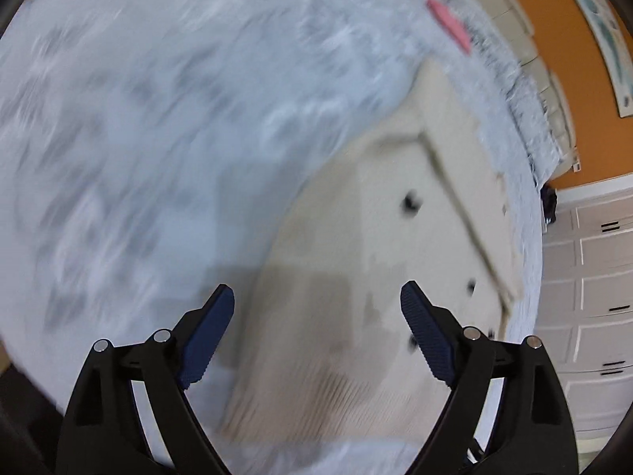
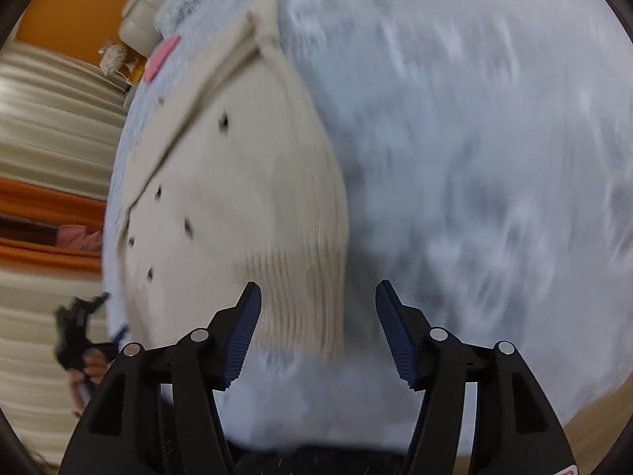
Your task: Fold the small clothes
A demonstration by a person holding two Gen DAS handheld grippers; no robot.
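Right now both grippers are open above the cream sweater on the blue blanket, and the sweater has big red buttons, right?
Not quite: the buttons are small and dark, not red. Both wrist views show the cream sweater dotted with little dark buttons. The rest holds: it lies on the blue blanket, and the left gripper and right gripper are both open, holding nothing.

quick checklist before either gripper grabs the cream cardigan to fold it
1. Left gripper open and holding nothing: ok.
2. Right gripper open and holding nothing: ok.
3. Cream knit cardigan lying on the pale blue bedspread: ok.
4. Ribbed hem just ahead of the right gripper: ok.
5. Cardigan flat and free of wrinkles: cannot tell, both views are motion-blurred.
6. Pink item lies apart from the cardigan: ok.
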